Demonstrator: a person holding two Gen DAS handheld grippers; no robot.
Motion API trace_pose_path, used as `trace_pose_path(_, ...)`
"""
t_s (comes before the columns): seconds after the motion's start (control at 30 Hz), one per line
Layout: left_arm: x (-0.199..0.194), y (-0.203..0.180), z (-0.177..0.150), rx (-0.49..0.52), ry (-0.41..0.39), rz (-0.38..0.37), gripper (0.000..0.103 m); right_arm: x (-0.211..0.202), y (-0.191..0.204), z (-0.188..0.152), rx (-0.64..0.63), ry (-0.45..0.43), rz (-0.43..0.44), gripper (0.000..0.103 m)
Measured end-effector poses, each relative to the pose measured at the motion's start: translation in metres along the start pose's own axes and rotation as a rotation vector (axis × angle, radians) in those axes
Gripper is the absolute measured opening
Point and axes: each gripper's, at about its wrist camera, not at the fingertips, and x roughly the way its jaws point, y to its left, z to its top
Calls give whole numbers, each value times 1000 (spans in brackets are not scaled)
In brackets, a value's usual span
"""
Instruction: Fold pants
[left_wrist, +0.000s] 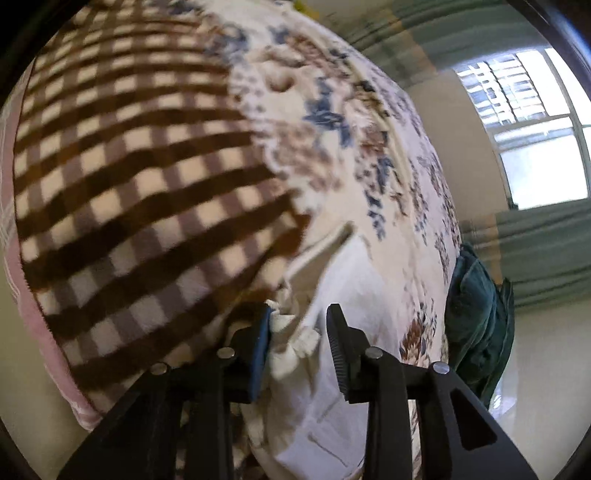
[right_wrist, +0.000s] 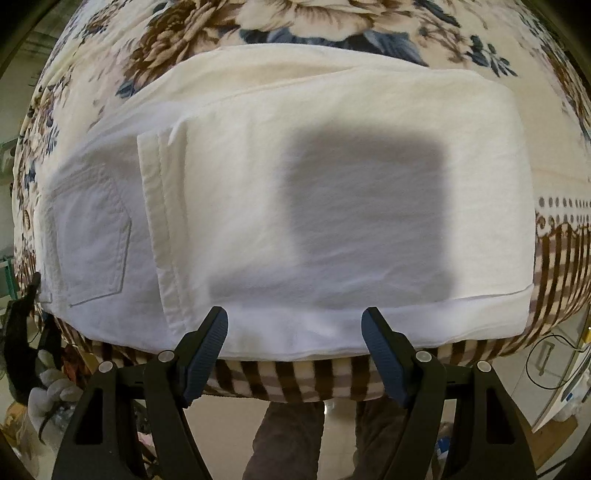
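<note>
Both claws gape wide, gripping nothing: the right claw (right_wrist: 295, 325) hovers over the folded white pants (right_wrist: 295, 192) lying on the flowered blanket (right_wrist: 207, 26). Only the left claw (left_wrist: 299, 325) view shows a checked blanket (left_wrist: 129, 166) and window (left_wrist: 532, 125).

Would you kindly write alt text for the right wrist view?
White pants, folded, lie flat on a floral blanket, back pocket at left. The open right gripper hovers at their near edge, its shadow on the cloth.
</note>
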Motion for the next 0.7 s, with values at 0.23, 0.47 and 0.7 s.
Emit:
trace_pose_path(0.23,3,13,0,-11,28,15,30,-5,-22,8,17,7,3,77)
trace_pose_path(0.47,-15,-28,-16,183,-66,34,14,-8,-35,5,32,-6,20,77)
trace_pose_path(0.7,-59,-112,-49,380,-104,-86,13,-18,-59,3,62,-59,74,77)
